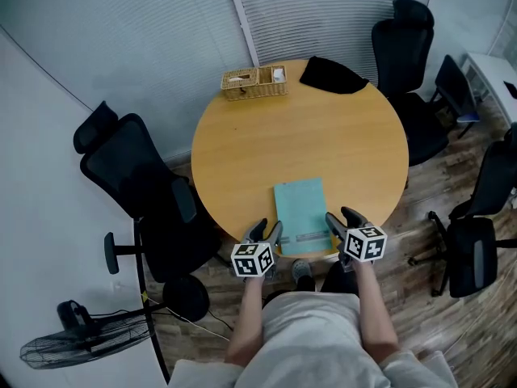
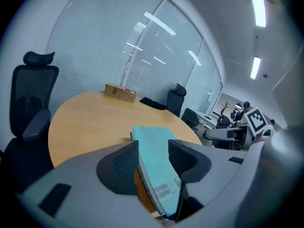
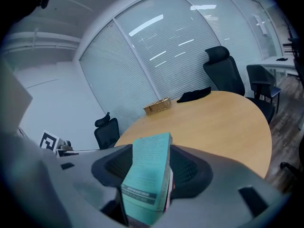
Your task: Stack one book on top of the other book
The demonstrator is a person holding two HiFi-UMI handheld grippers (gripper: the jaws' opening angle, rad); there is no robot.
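As the left gripper (image 1: 268, 231) and right gripper (image 1: 341, 217) clamp it, the teal book (image 1: 300, 204) shows a grey strip.

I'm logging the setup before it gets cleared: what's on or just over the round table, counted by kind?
Teal book: 1 (whether a second book lies under it cannot be told)
Wicker basket: 1
Black fabric item: 1
Total: 3
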